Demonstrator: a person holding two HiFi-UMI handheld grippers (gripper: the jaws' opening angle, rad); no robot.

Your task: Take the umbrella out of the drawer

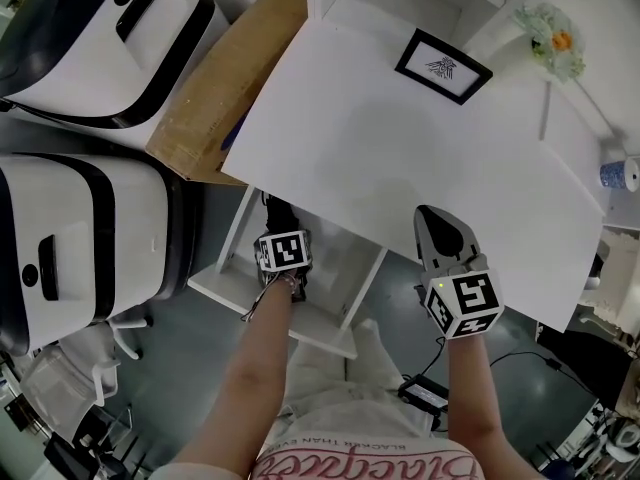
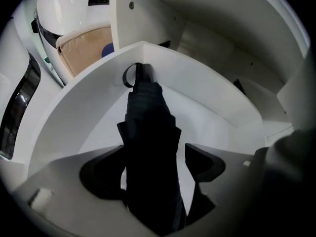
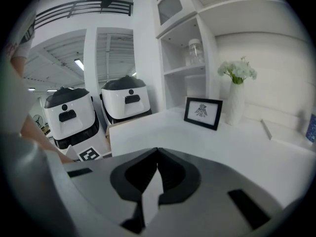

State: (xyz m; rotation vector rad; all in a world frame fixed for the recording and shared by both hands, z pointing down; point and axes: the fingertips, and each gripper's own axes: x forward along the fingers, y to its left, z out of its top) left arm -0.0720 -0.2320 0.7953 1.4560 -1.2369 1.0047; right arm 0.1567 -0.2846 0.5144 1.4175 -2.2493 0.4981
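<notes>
A folded black umbrella (image 2: 148,127) lies lengthwise in the open white drawer (image 2: 94,102), its wrist loop (image 2: 130,75) at the far end. My left gripper (image 2: 154,152) points steeply down into the drawer and straddles the umbrella, with thin gaps on both sides, so the jaws are open. In the head view the left gripper (image 1: 284,260) sits over the drawer (image 1: 222,268) under the desk's front edge, and the umbrella (image 1: 280,211) shows just beyond it. My right gripper (image 1: 432,218) hovers over the desk edge, shut on nothing, its tips meeting in its own view (image 3: 157,151).
The white desk (image 1: 380,148) holds a framed picture (image 1: 443,65), a flower vase (image 1: 550,33) and a blue cup (image 1: 620,175). Two white machines (image 1: 90,38) (image 1: 70,248) and a cardboard box (image 1: 230,78) stand to the left. Cables (image 1: 425,393) lie on the floor.
</notes>
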